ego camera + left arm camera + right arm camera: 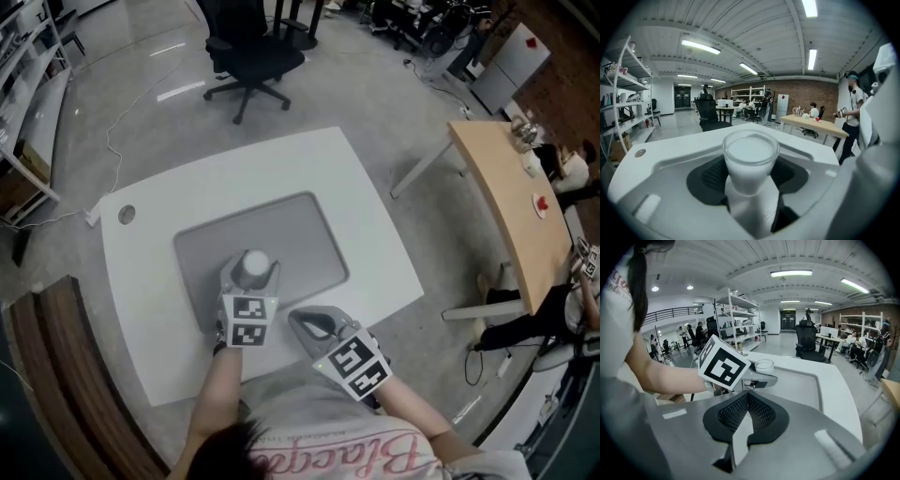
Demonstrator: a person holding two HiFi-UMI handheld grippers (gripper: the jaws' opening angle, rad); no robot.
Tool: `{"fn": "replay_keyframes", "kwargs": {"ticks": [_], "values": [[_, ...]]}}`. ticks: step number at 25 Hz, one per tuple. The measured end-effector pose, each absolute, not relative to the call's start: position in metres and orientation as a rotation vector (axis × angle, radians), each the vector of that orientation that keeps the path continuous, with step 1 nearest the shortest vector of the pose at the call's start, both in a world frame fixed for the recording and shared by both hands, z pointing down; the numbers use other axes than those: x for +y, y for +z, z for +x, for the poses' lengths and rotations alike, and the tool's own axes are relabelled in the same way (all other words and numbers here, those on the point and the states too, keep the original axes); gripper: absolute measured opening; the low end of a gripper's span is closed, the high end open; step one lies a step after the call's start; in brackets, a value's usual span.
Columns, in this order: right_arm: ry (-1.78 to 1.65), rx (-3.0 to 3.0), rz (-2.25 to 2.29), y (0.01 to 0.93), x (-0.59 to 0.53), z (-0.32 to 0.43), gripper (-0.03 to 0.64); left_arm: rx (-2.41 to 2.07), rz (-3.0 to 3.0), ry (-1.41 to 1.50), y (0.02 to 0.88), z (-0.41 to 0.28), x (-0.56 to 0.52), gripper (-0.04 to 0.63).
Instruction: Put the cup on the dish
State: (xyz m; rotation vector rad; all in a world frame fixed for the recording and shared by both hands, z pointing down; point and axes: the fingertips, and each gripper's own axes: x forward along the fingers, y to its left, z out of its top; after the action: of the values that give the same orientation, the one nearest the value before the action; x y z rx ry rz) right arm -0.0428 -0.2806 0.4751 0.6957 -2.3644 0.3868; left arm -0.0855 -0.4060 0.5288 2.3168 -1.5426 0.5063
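A white frosted cup point(253, 263) stands upright between the jaws of my left gripper point(251, 274), which is shut on its sides. It is over the front left part of the grey dish point(291, 225), a shallow rimmed tray on the white table point(375, 216). I cannot tell whether the cup's base touches the dish. In the left gripper view the cup point(751, 157) fills the gap in the left gripper point(751, 187). My right gripper point(302, 324) is shut and empty near the table's front edge, just right of the left one. The right gripper view shows its pads point(759, 411) pressed together, with the cup point(764, 365) and the dish point(799, 380) beyond.
A black office chair point(246, 52) stands on the floor beyond the table. A wooden desk point(511, 197) with small items and seated people is at the right. A round cable hole point(127, 214) sits in the table's far left corner. A brown bench edge point(66, 375) runs at the near left.
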Motion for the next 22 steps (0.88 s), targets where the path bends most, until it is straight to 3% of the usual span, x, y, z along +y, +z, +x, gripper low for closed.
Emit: {"fn": "replay_keyframes", "kwargs": {"ticks": [18,22], "values": [[0.459,-2.330,0.755,0.474,-0.289,-0.040,0.002,-1.504,2.234,0.662,0.574,-0.082,-0.421,0.259],[0.465,-2.338,0.802,0.470,-0.288,-0.031,0.002,-1.517,2.206,0.669,0.576,-0.085,-0.418,0.330]]}}
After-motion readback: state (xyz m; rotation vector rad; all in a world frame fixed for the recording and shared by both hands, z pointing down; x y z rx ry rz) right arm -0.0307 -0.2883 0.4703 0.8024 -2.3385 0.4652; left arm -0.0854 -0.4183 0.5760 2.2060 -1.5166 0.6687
